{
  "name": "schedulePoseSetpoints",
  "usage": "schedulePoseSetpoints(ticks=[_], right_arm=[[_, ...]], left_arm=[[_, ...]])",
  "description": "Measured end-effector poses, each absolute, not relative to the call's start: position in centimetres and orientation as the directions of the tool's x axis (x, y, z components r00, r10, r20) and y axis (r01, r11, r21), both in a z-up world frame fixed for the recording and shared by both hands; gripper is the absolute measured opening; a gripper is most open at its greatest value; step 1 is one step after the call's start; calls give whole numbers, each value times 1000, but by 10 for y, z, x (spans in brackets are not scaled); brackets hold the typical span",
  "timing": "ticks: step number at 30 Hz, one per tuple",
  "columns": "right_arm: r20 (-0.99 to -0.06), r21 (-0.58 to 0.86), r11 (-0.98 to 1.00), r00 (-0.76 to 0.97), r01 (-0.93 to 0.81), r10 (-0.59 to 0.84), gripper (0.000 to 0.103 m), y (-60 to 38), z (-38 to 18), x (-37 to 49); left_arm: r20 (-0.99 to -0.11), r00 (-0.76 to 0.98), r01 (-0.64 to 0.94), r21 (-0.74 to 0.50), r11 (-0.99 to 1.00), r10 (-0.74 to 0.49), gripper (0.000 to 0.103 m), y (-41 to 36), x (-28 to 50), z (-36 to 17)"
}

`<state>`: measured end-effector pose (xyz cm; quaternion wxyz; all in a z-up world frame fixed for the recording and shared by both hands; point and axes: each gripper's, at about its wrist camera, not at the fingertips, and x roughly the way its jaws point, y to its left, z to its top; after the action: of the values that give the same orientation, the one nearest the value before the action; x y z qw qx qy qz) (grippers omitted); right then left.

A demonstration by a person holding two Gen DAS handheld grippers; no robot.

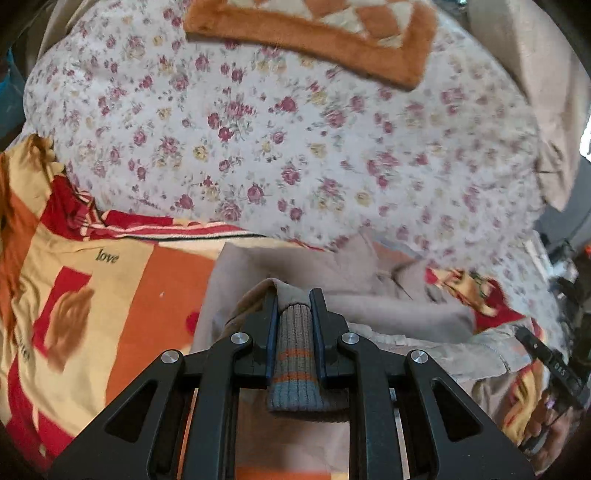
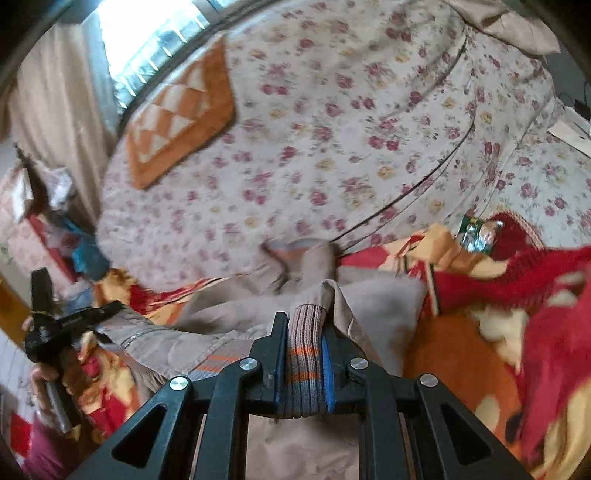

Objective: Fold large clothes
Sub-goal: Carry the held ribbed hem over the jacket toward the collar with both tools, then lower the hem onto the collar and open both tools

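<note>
Item: beige jacket (image 1: 332, 258), ribbed hem striped grey, orange and blue. Location: on the bed, lying over an orange-and-red printed blanket (image 1: 122, 295), near side of the floral quilt (image 1: 295, 147).
Hold: left claw (image 1: 294, 306) clamped on ribbed hem; right claw (image 2: 304, 328) clamped on another ribbed stretch, apparently to lift the edge evenly for a fold.
Beyond the jacket: orange checkered mat (image 1: 314, 33) on the quilt's far side; red knit (image 2: 535, 266) beside the blanket. No containers discernible.

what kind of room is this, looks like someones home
Most likely a bedroom in a home: a bed under a floral quilt, a bright orange and red blanket spread at its near side, and a curtained window behind. Both grippers clamp a beige jacket.
</note>
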<state>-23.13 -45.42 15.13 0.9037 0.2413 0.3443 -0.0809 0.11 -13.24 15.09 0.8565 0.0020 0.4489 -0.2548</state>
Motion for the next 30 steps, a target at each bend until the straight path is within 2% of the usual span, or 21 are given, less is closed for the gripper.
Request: schedulePoseSetpoints(ticks=[4, 6, 7, 9, 11, 12, 13, 17, 19, 21, 24, 27, 29, 30], right_arm=[[-702, 391, 840, 712, 375, 10, 15, -485, 117, -189], [-718, 372, 832, 695, 412, -23, 17, -496, 100, -173], [-736, 336, 836, 675, 434, -54, 34, -499, 90, -165], [-787, 212, 850, 600, 482, -145, 63, -500, 74, -151], [-788, 194, 848, 593, 493, -164, 63, -504, 73, -151], [-776, 226, 835, 611, 502, -157, 63, -506, 80, -158], [-763, 255, 825, 629, 504, -149, 63, -507, 87, -165], [-713, 331, 856, 700, 397, -49, 67, -480, 120, -180], [-722, 321, 894, 692, 312, 18, 74, -455, 125, -168], [-749, 297, 932, 656, 209, 91, 75, -421, 119, -145], [-809, 202, 969, 582, 141, 84, 76, -382, 98, -104], [-871, 165, 981, 481, 100, 98, 75, -359, 66, -68], [-898, 88, 994, 436, 61, 52, 51, -346, 46, -53], [-896, 14, 999, 445, 51, -10, 33, -341, 41, -50]], left_arm=[[-814, 439, 365, -225, 904, -380, 15, -156, 45, 108], [-825, 427, 337, -235, 912, -371, 20, -161, 57, 93], [-828, 424, 313, -247, 917, -368, 22, -161, 62, 85], [-829, 421, 282, -266, 922, -368, 34, -157, 66, 80], [-821, 428, 275, -279, 920, -377, 64, -149, 64, 85], [-809, 440, 282, -288, 915, -390, 68, -143, 60, 90], [-794, 457, 294, -291, 910, -401, 71, -136, 55, 97], [-801, 490, 290, -223, 931, -344, 71, -112, 28, 108], [-820, 477, 285, -196, 938, -316, 71, -104, 14, 98], [-849, 446, 289, -165, 943, -285, 71, -101, 2, 80], [-871, 431, 294, -112, 949, -236, 71, -100, -13, 52], [-865, 450, 302, -88, 949, -223, 71, -104, -15, 43], [-862, 457, 321, -70, 944, -220, 71, -108, -13, 48], [-856, 468, 325, -66, 943, -221, 71, -107, -12, 52]])
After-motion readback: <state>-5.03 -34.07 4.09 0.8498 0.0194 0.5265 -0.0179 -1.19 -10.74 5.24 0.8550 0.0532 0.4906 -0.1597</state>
